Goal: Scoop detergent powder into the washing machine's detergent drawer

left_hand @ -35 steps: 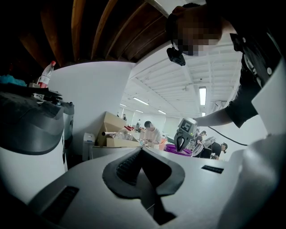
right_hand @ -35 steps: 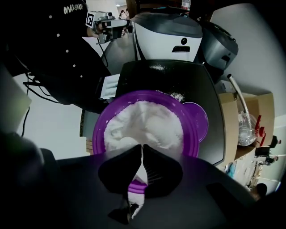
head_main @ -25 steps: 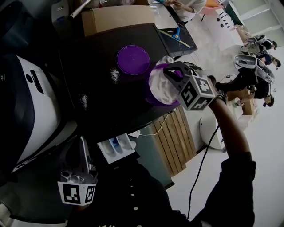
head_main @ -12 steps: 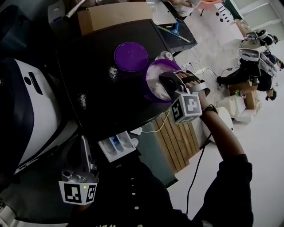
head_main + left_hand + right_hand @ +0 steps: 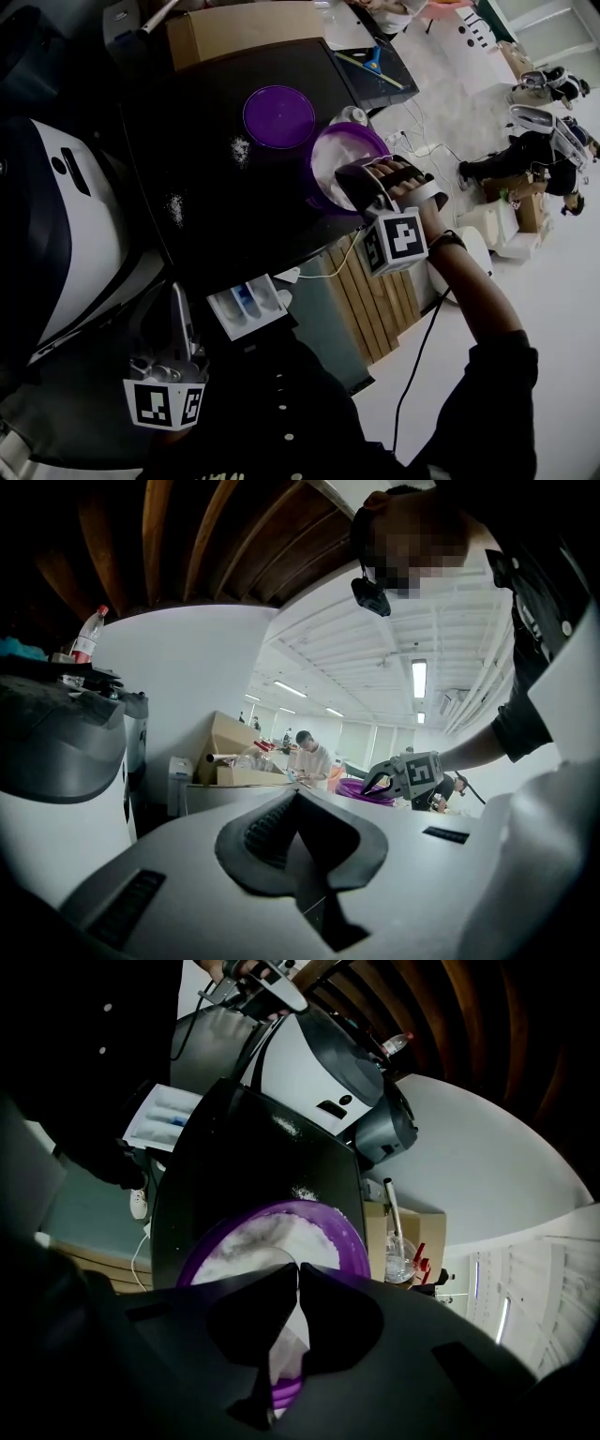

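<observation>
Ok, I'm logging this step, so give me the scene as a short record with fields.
right gripper: jaws shut, over the purple tub
purple tub: open, white powder inside
purple lid: flat on the black tabletop, beside the tub
spilled powder: two patches on the tabletop
detergent drawer: pulled out
left gripper: jaws shut, empty, near the drawer

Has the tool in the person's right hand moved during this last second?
Yes. The right tool has drawn back toward the person, from over the middle of the purple tub to its near edge, judged against the purple lid, which stays put.
</observation>
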`<state>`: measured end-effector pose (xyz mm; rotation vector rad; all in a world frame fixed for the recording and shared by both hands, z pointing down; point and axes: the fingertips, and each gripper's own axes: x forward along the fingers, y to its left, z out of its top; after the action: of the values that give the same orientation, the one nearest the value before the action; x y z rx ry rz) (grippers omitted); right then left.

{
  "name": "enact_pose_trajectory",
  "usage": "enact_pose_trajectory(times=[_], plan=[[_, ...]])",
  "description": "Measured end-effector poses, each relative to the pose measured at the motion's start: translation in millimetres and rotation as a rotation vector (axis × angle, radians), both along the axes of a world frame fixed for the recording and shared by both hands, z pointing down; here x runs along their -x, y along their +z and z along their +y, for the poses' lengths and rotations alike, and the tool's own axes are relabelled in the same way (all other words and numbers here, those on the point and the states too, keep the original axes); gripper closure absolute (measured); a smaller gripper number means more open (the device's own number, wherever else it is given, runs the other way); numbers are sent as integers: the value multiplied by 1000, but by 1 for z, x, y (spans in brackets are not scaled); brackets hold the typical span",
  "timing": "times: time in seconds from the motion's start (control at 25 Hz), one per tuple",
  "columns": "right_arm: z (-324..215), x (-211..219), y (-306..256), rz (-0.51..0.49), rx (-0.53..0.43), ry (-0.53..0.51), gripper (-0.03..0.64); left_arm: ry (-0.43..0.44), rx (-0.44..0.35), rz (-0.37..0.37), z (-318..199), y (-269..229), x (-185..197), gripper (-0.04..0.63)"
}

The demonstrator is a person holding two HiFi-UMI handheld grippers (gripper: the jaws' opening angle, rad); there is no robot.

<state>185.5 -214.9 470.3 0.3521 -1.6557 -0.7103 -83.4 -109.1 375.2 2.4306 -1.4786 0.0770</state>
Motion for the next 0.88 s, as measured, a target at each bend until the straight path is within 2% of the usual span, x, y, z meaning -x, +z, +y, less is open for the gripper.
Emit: enact_pose_trajectory(times=[0.48,0.88], plan=[[18,-5,-5,-16,50,-12,581,5,-5,-1,-1,-2,0,591],[18,-13,-6,-24,134,49,581,10,-13,1,-1,-5,-3,591]])
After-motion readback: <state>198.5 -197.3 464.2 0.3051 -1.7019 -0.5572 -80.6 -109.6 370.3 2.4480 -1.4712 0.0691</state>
